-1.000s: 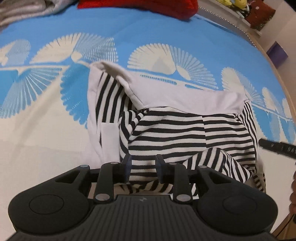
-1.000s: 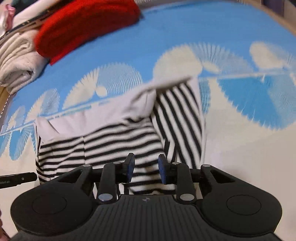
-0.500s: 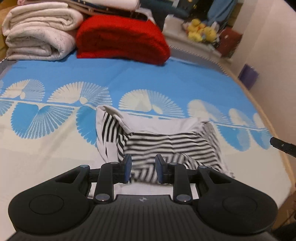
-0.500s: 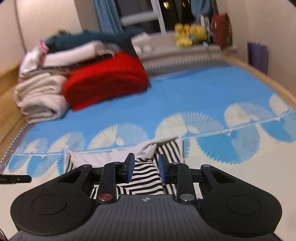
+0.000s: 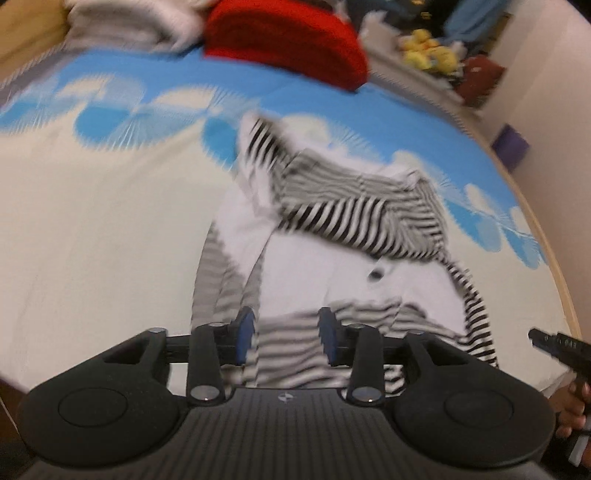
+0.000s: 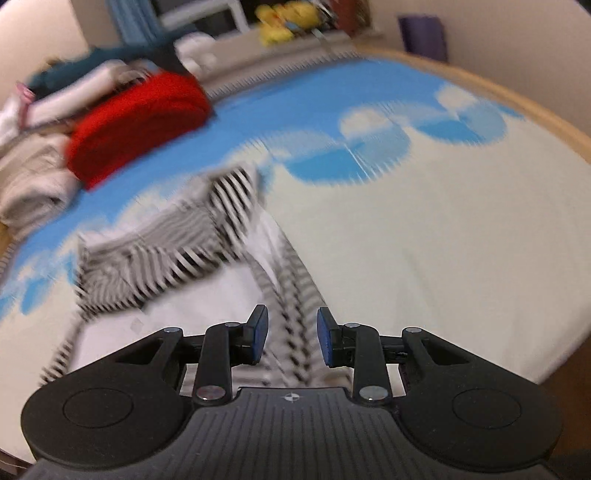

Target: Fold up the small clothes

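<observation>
Black-and-white stripes on a blue and cream bed

The small garment (image 5: 354,236) is white with black stripes and one dark button; the bedspread (image 5: 92,229) is cream, with bright blue and white fan shapes toward 12 o'clock. At 12 o'clock lies a red folded blanket (image 5: 284,40), pale beige bedding (image 6: 29,184) at 9 o'clock, yellow plush toys (image 6: 284,18) beyond. Both grippers are black with blue pads (image 5: 245,334)

Dim warm indoor light, heavy motion blur, fisheye-bent edges both views.
</observation>
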The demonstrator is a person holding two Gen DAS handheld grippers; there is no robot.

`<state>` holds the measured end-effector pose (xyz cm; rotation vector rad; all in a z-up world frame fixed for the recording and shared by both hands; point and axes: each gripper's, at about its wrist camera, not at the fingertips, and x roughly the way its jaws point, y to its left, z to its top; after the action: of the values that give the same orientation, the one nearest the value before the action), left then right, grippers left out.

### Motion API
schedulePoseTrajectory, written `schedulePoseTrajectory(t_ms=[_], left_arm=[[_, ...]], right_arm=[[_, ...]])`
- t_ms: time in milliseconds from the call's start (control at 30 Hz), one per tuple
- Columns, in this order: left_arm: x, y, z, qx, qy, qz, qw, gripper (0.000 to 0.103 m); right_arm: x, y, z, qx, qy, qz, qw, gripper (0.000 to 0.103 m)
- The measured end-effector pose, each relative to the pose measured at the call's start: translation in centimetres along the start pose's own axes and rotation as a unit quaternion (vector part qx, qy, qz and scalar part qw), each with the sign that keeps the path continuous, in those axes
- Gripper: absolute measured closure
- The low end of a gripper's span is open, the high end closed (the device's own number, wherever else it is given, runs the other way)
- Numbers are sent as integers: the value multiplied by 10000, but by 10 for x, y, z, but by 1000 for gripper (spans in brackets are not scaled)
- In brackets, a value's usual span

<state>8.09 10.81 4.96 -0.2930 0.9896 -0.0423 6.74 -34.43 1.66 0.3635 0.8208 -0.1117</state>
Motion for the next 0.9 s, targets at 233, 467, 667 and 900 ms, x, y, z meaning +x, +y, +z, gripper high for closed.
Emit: schedulePoseTrajectory(t_ms=[233, 467, 667, 900], left_arm=[[56, 49, -33, -853, 634, 224, 9941, 49], [79, 66, -29, -1379, 1003, -34, 9853, 46], [90, 62, -39, -1346, 1258, 160, 9827, 46], [89, 56, -46, -1142, 1179, 433, 9855, 47]], right_arm=[[42, 4, -23, -34, 853, -49, 9963, 59], [70, -5, -36, 292, 1446, -249, 9887, 54], [76, -8, -50, 370, 1649, -350, 9850, 52], [72, -5, -56, 112, 1515, -423, 9875, 53]])
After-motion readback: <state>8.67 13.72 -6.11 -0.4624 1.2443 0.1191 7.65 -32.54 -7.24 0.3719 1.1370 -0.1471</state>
